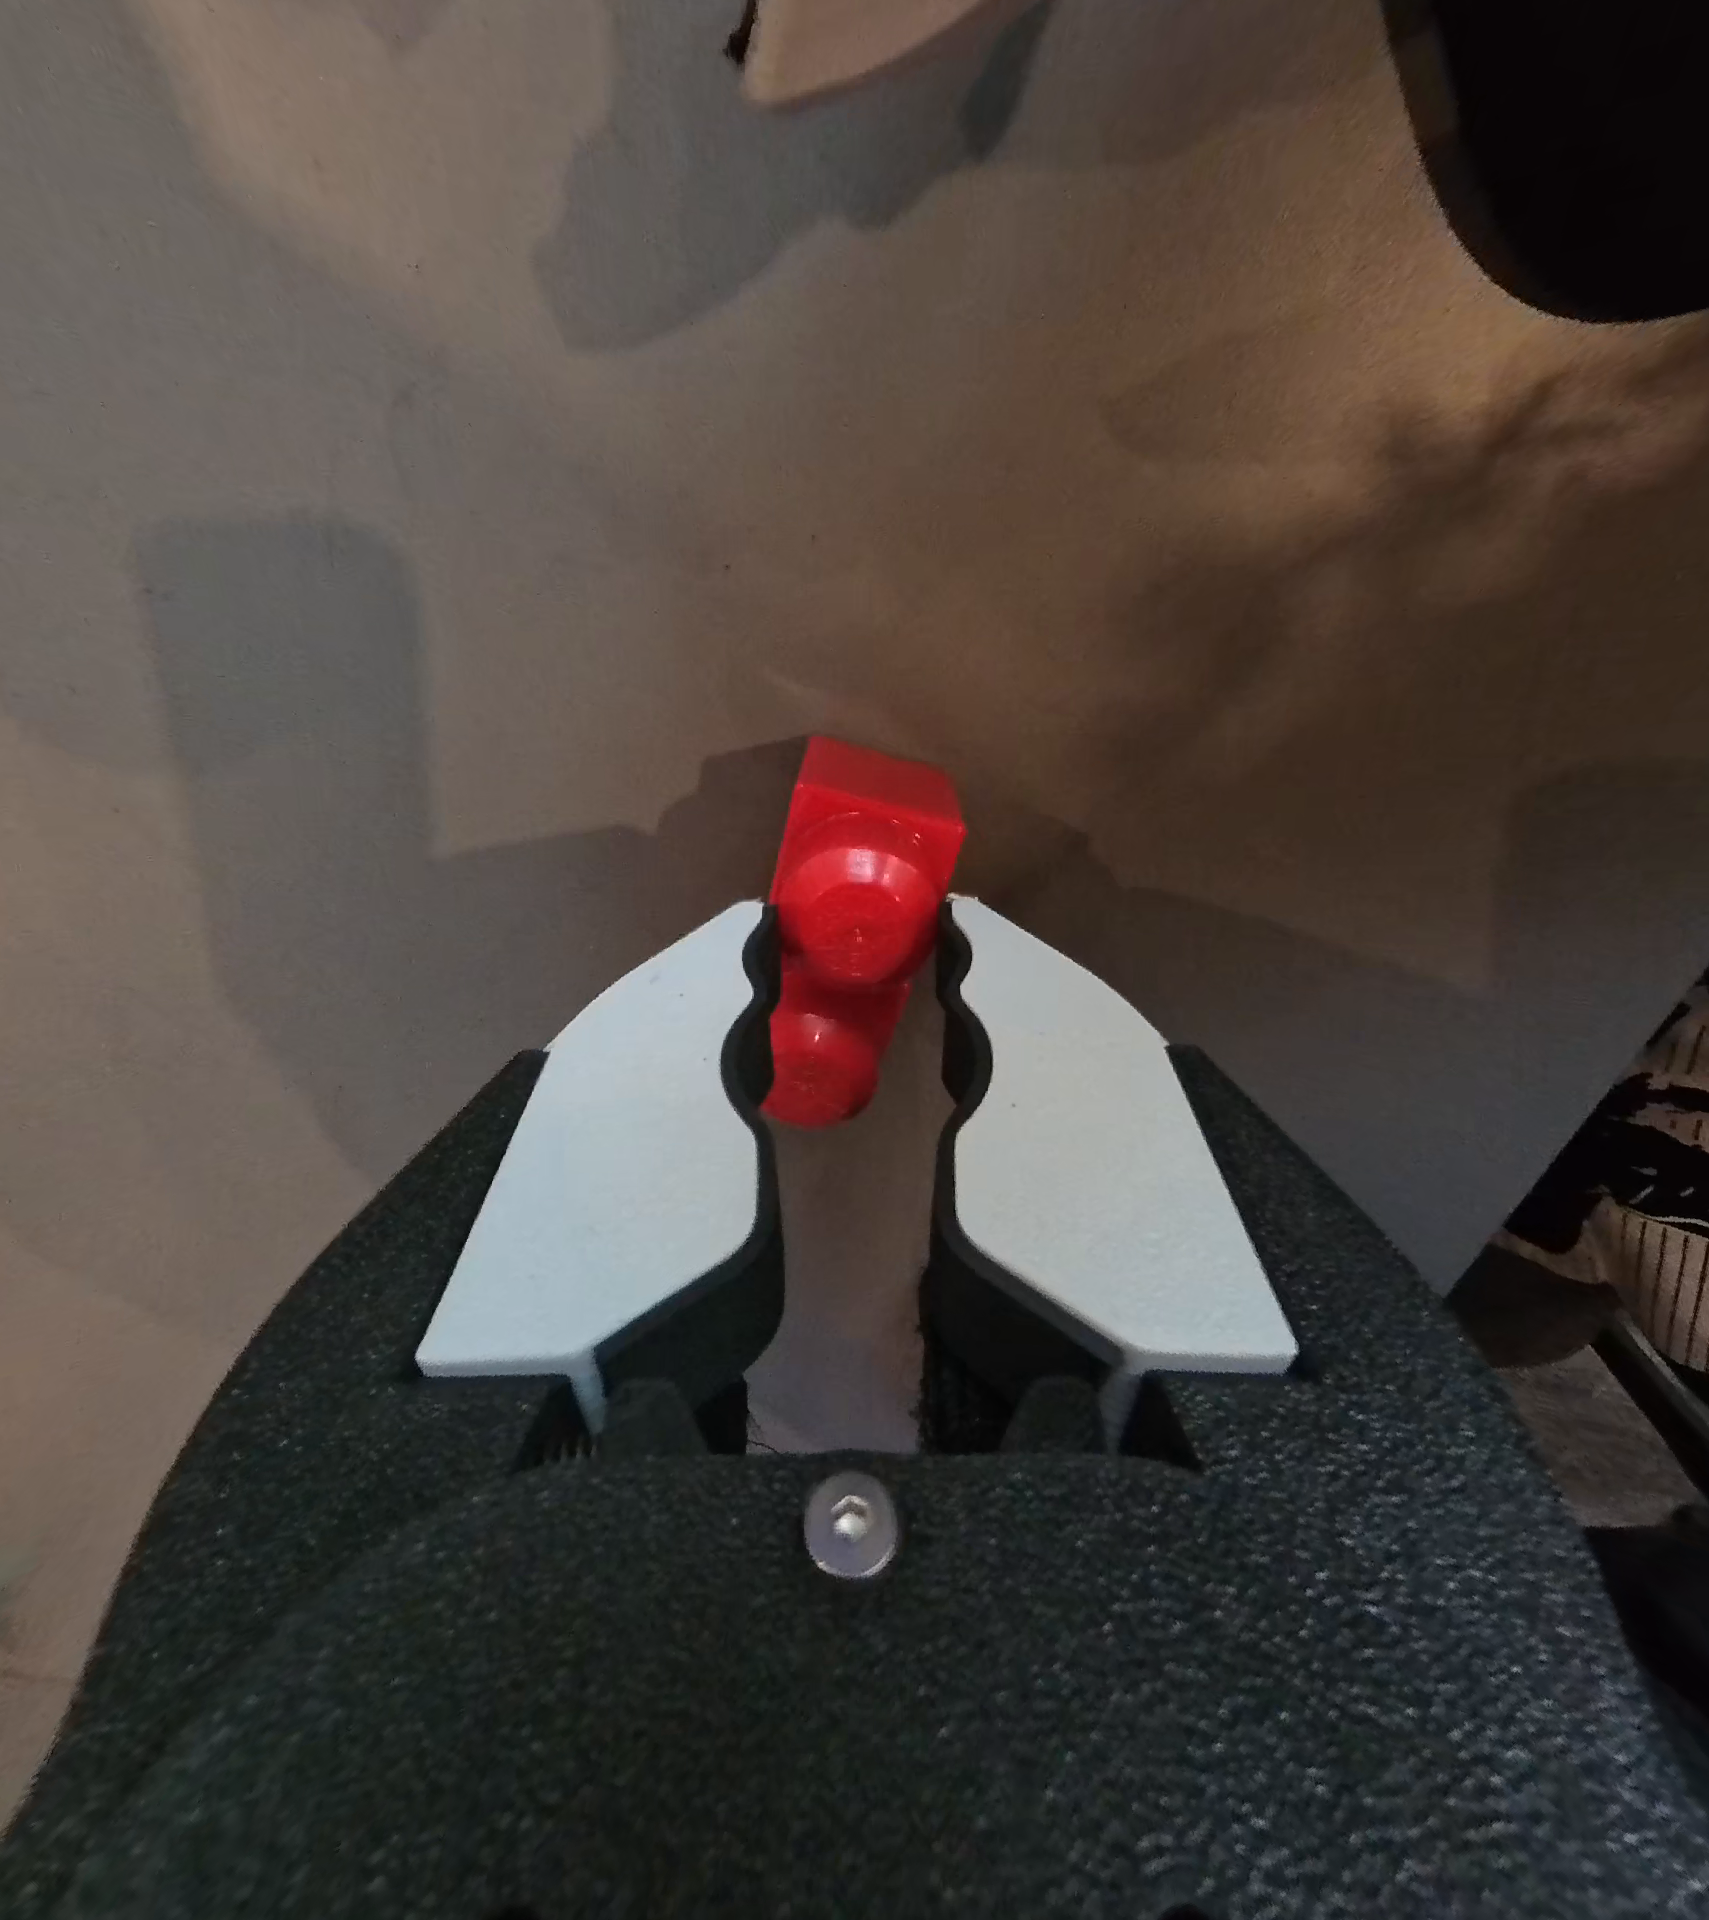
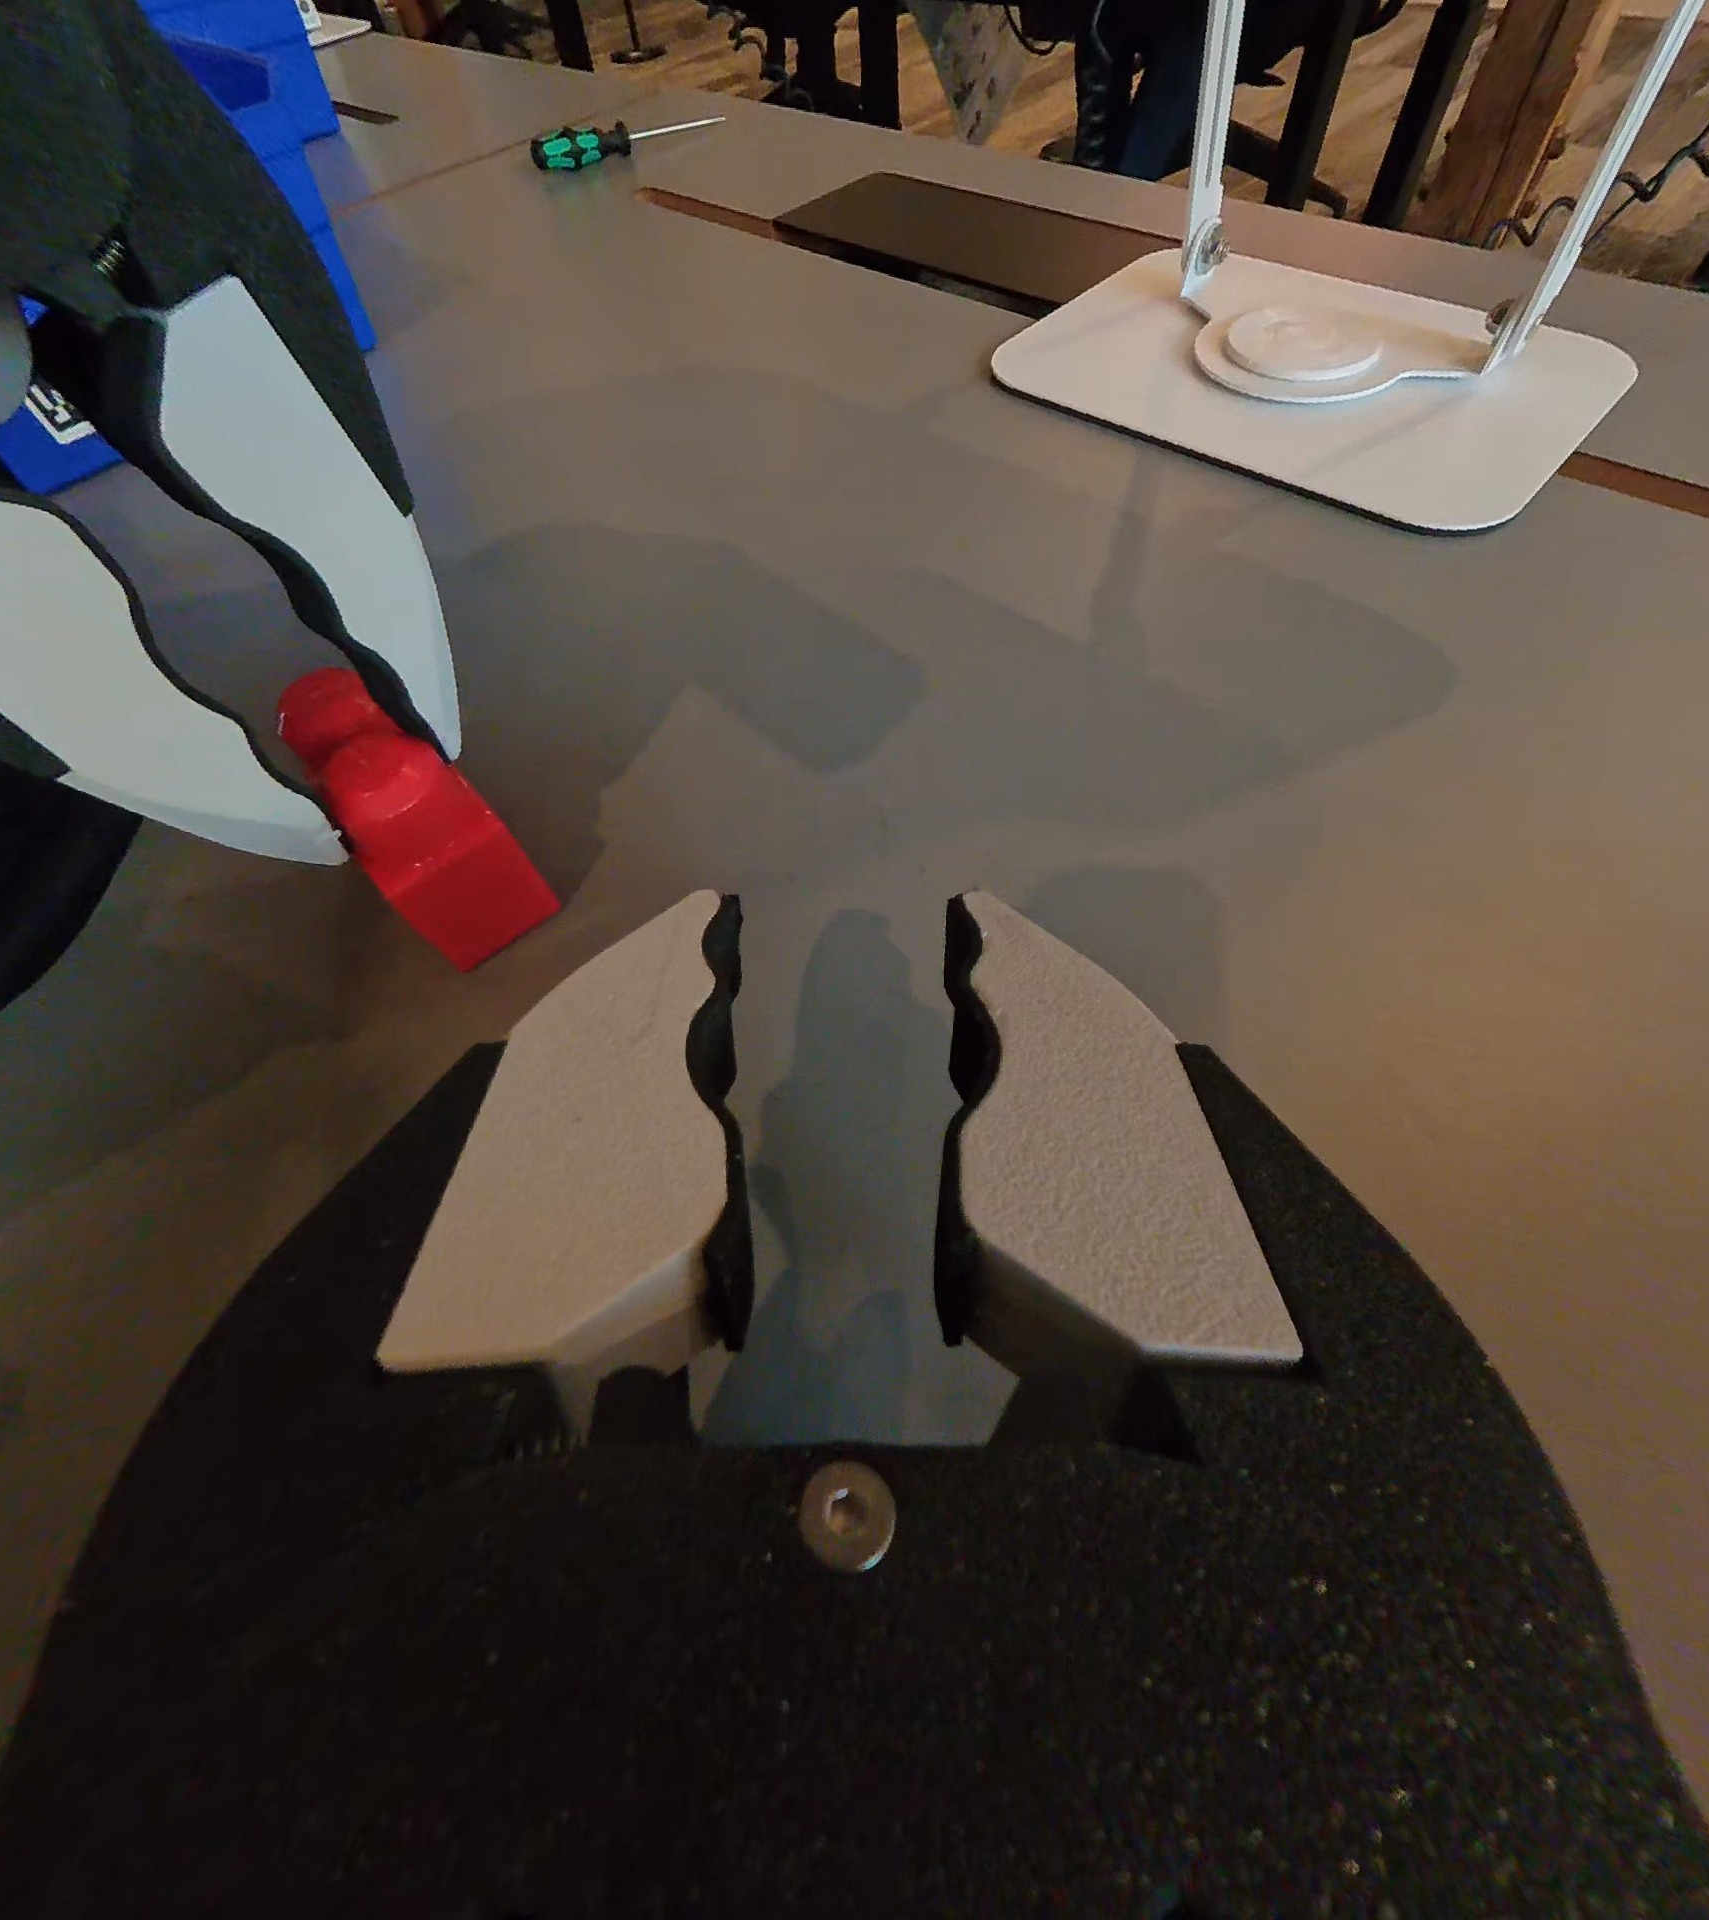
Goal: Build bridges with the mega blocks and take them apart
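While the left tongs (image 1: 860, 914) clamp the red two-stud mega block (image 1: 855, 914) near their tips, the step in hand looks like setting it down on the grey bench (image 2: 933, 644) or lifting it off; I cannot tell which. Doing this well means keeping the squeeze steady and rolling the block until its studs point up, since it now lies tilted. Its studs face back toward the left tongs' camera, and its long axis runs along the fingers, one stud behind the other, with the far bottom corner at or just above the bench. The right tongs (image 2: 845, 914) stand partly open and empty, just beside the block, ready to steady it.
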